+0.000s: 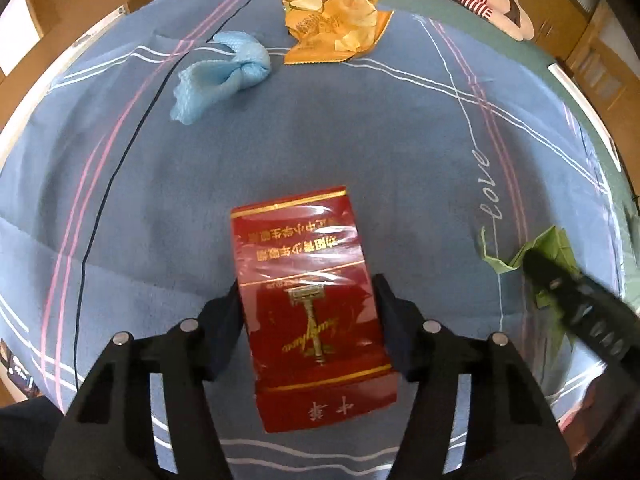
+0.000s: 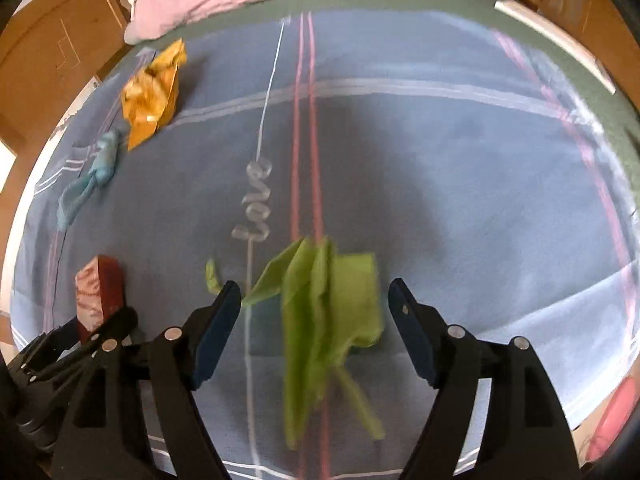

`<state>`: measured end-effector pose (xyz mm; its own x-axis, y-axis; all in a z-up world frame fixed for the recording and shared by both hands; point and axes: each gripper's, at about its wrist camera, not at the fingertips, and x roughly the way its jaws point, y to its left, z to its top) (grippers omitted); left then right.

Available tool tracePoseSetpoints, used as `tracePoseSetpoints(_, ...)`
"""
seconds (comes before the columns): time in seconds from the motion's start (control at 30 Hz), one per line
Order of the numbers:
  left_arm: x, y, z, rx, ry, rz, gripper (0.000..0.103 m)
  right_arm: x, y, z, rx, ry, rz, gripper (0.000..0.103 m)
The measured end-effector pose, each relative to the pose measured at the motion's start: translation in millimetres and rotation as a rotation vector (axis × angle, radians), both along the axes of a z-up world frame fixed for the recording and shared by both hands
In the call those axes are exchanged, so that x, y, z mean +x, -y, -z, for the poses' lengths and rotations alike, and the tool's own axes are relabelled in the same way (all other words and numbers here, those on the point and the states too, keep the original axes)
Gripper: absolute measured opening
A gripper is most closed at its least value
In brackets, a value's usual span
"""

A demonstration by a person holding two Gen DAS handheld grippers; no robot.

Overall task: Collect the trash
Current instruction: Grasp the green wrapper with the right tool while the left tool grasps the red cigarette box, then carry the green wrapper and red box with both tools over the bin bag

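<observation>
Blue bedsheet [image 1: 160, 200] strewn with trash, a gripper over each piece.
Left gripper [image 1: 308, 300] clamps the red cigarette pack [image 1: 308, 292]; only its view shows the print. Beside the pack, right gripper [image 2: 314, 300] stands open around green paper [image 2: 328, 312]; orange wrapper [image 1: 332, 24] and blue cloth [image 1: 220, 72] lie beyond.

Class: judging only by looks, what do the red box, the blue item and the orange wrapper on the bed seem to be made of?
Red box: probably card under clear glossy film; glare streaks cross its print.
Blue item: seems a soft, matte, textured cloth or wipe; it is knotted and limp.
Orange wrapper: likely shiny plastic or foil film; crinkled, with a serrated edge.
</observation>
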<state>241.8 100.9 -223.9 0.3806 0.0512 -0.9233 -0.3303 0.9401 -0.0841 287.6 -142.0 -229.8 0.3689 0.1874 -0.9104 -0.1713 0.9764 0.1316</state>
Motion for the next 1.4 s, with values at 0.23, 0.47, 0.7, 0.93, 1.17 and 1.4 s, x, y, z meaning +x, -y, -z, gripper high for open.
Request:
tracePoseSetpoints(0.23, -12.0, -8.8, -20.0, 0.002, 0.098, -0.046, 0.060, -15.5, -2.9, -11.1, 0.014, 0.039, -0.003, 0.032)
tracePoseSetpoints(0.47, -49.0, 12.1, -84.4, 0.074, 0.391, 0.050, 0.060, -60.6, 27.3, -80.3, 0.099, 0.188, 0.032, 0.031)
tracePoseSetpoints(0.7, -122.7, 49.4, -177.9, 0.231, 0.588, 0.113, 0.060, -143.9, 56.1, -155.8, 0.075, 0.411, 0.013, 0.031)
tracePoseSetpoints(0.93, -193.2, 66.4, -253.2, 0.274, 0.729, 0.102, 0.061, -228.2, 87.2, -216.6, 0.063, 0.595, -0.013, 0.031)
tracePoseSetpoints(1.17, -243.1, 103.1, -297.5, 0.334, 0.862, 0.133, 0.061, -274.2, 117.5, -247.1, 0.086, 0.681, -0.032, 0.031)
tracePoseSetpoints(1.4, -261.8, 124.7, -313.2, 0.337, 0.914, 0.174, 0.061, -287.5, 136.8, -252.3, 0.056, 0.663, -0.053, 0.031)
